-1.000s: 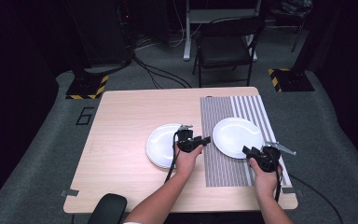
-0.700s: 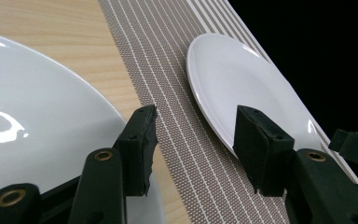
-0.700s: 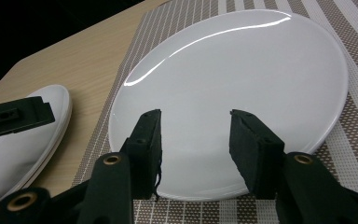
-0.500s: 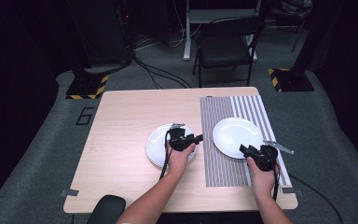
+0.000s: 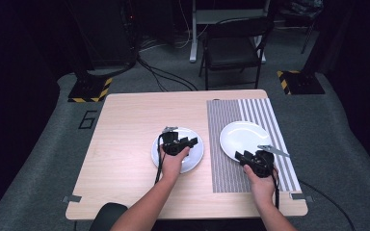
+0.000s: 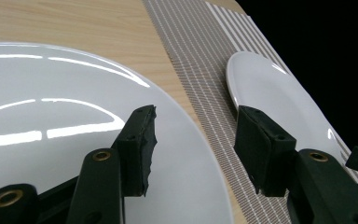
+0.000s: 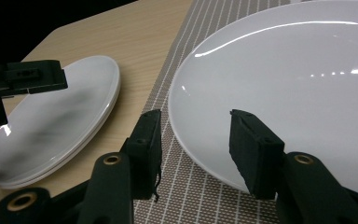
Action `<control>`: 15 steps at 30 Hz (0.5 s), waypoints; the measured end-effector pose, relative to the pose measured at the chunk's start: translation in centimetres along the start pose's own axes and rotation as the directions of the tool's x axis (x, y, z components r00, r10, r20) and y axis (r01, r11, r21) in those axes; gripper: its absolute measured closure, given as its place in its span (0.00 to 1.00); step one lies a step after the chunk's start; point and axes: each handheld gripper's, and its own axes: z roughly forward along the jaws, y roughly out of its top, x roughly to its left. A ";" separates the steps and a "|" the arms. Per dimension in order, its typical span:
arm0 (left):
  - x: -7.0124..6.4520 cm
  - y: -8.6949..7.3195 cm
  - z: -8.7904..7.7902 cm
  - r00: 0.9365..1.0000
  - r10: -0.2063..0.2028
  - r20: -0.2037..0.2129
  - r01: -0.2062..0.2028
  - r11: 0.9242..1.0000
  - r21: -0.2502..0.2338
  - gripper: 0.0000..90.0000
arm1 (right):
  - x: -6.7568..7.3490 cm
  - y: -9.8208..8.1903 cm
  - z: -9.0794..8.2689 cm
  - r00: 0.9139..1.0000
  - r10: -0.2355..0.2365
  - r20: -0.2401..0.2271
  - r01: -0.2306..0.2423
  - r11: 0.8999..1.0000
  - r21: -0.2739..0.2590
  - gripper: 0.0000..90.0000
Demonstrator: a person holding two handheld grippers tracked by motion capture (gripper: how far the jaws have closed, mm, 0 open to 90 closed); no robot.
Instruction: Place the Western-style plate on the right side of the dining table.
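Two white plates sit on the wooden table [image 5: 125, 144], and one gripper is at each.

Left plate [image 5: 195, 161]: lies on bare wood, just left of the striped placemat [image 5: 231, 144] and not touching it. In the right gripper view it reads as a stack, with a second rim line under the top one [image 7: 51, 135]; how many plates are in it cannot be told.

Left gripper [image 5: 180, 143]: held over the left plate, jaws pointing toward the placemat. In the left gripper view the jaws stand apart above the plate's right edge [image 6: 177, 154], one pad over the glossy surface and the other over the placemat beyond the rim. The pads press on nothing. State: open, empty. The jaws have just been opening a little further, with no object gripped between them.

Placemat: brown and white weave, fine check on its left part and broad stripes on its right, covering the right portion of the table.

Right plate [image 5: 243, 137]: rests on the placemat, well within its borders and apart from the left plate.

Right gripper [image 5: 248, 158]: at the near edge of the right plate. In the right gripper view the jaws are spread [image 7: 193, 149], the left pad over the mat just outside the rim and the right pad over the plate's surface, so the rim passes between them. Pads are not closed on the rim. State: open, nothing held.
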 end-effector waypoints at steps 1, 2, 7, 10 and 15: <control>0.2 0.1 -0.2 1.000 -0.002 -0.004 0.002 1.000 -0.002 0.53 | 0.2 0.0 0.1 1.000 0.000 -0.006 0.000 1.000 0.003 0.60; 0.4 0.1 -0.4 1.000 -0.004 -0.008 0.004 1.000 -0.003 0.53 | 0.3 -0.1 0.2 1.000 -0.001 -0.012 0.001 1.000 0.008 0.59; 1.3 0.4 -1.7 1.000 0.009 -0.017 -0.010 1.000 -0.010 0.53 | 0.7 -0.1 0.7 0.999 -0.014 -0.034 0.015 1.000 0.016 0.59; 2.0 0.4 -2.5 1.000 0.004 -0.021 -0.005 1.000 -0.015 0.53 | 0.9 -0.2 0.9 0.999 -0.010 -0.045 0.010 1.000 0.014 0.59; 3.2 0.3 -3.9 0.999 -0.008 -0.038 0.007 1.000 -0.029 0.53 | 1.5 -0.2 1.4 0.998 -0.022 -0.064 0.024 0.999 0.025 0.59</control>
